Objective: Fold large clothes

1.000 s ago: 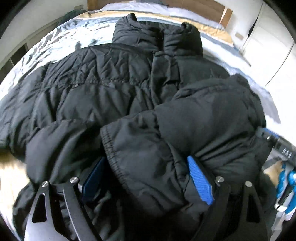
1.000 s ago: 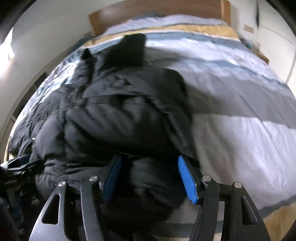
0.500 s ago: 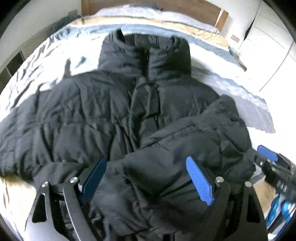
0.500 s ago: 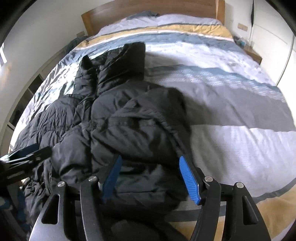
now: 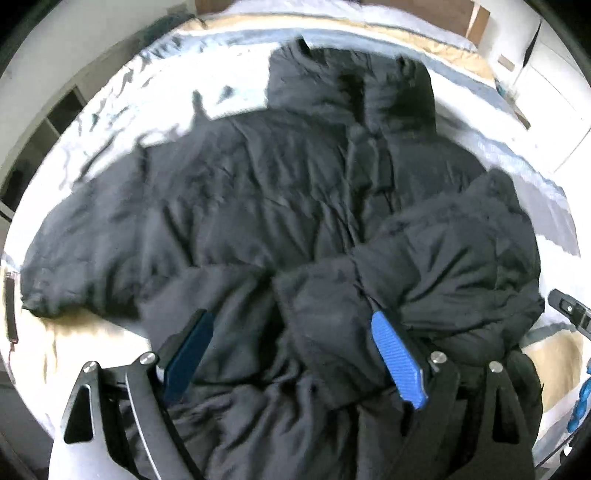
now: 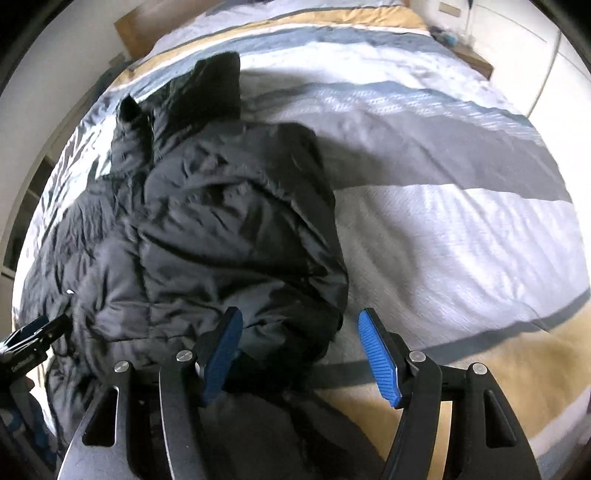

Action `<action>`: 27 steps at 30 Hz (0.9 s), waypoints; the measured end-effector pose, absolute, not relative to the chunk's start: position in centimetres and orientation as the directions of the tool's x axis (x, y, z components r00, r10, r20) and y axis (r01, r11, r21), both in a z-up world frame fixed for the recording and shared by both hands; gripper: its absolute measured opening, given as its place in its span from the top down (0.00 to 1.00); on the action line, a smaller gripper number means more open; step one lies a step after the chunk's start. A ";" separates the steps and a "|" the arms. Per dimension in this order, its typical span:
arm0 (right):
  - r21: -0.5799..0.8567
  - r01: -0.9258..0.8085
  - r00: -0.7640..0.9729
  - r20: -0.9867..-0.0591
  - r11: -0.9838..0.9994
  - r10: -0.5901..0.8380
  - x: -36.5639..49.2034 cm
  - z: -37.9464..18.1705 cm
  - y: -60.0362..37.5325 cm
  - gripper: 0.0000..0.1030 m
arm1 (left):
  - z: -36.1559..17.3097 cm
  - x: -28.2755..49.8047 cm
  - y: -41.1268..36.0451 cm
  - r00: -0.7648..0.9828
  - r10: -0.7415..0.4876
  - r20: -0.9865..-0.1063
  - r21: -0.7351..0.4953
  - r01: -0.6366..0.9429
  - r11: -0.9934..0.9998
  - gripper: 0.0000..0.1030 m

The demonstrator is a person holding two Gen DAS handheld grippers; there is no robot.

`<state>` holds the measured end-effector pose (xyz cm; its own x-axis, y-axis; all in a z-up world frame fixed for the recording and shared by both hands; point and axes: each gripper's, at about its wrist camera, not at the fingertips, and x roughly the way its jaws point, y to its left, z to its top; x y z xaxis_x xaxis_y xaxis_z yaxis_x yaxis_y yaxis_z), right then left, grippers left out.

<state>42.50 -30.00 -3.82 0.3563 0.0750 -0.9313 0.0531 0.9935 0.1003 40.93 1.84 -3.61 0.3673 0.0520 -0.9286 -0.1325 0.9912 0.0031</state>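
A black puffer jacket (image 5: 280,206) lies front up on the bed, collar toward the headboard. Its right sleeve (image 5: 443,258) is folded across the front, and the other sleeve (image 5: 74,266) stretches out to the left. My left gripper (image 5: 288,332) hovers open above the lower front, its blue pads (image 5: 397,358) wide apart and off the fabric. In the right wrist view the jacket (image 6: 221,229) fills the left half. My right gripper (image 6: 299,321) stands open over the jacket's right lower edge, gripping nothing. Each gripper shows at the edge of the other's view.
The bed has a duvet (image 6: 461,221) striped grey, white and tan, and a wooden headboard (image 5: 443,11). White wardrobe doors (image 5: 554,92) stand to the right and open shelves (image 5: 44,122) to the left. A wooden nightstand (image 6: 476,62) sits at the far right.
Both grippers have lifted away from the jacket, so more of it shows. The folded sleeve that lay between the left jaws now rests on the jacket front below them.
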 end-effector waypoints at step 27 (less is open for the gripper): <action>0.051 0.089 0.408 -0.913 0.995 0.010 44.7 4.6 -19.0 0.31 | 4.7 42.2 14.0 0.492 0.063 -0.868 -0.035 -0.188 0.982 0.14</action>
<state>44.74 -18.99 4.59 0.4080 0.0103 -0.9129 0.0893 0.9947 0.0511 42.19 14.00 4.70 0.4919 0.0629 -0.8684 -0.1879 0.9816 -0.0353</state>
